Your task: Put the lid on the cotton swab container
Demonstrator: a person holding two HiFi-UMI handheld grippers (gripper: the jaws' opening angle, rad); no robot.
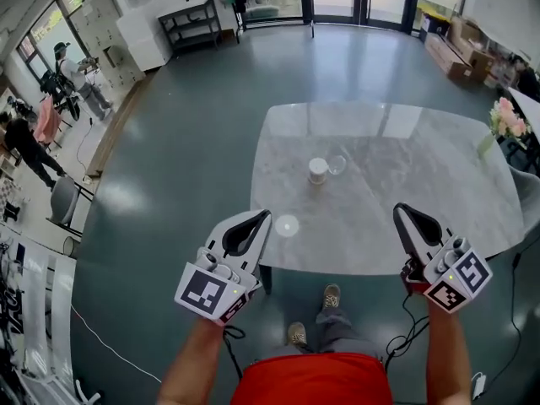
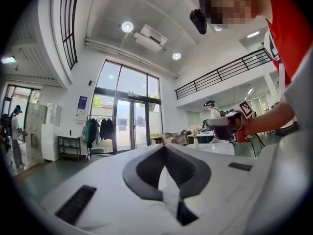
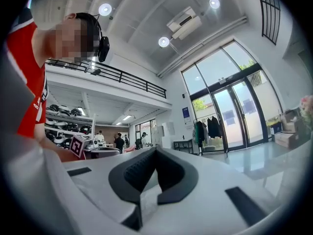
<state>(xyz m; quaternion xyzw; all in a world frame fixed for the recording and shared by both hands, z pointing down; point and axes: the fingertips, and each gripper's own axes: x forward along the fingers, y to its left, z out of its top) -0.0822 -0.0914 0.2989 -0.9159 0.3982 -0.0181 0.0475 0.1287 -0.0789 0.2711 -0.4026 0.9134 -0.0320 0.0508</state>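
On the marble table (image 1: 422, 192) stands a small white cotton swab container (image 1: 317, 170), and a clear round lid (image 1: 337, 164) lies right beside it. My left gripper (image 1: 264, 215) is shut and empty, held level near the table's front left edge. My right gripper (image 1: 397, 209) is shut and empty too, over the front right part of the table. Both are well short of the container. In the left gripper view the jaws (image 2: 165, 147) meet tip to tip, with the right gripper (image 2: 227, 124) off to the side. The right gripper view shows shut jaws (image 3: 155, 151) as well.
A vase of pink flowers (image 1: 504, 123) stands at the table's right edge. Glass doors and a coat rack (image 2: 98, 131) lie beyond the dark floor. People stand at the far left (image 1: 80, 78). A black shelf (image 1: 190, 24) sits against the back wall.
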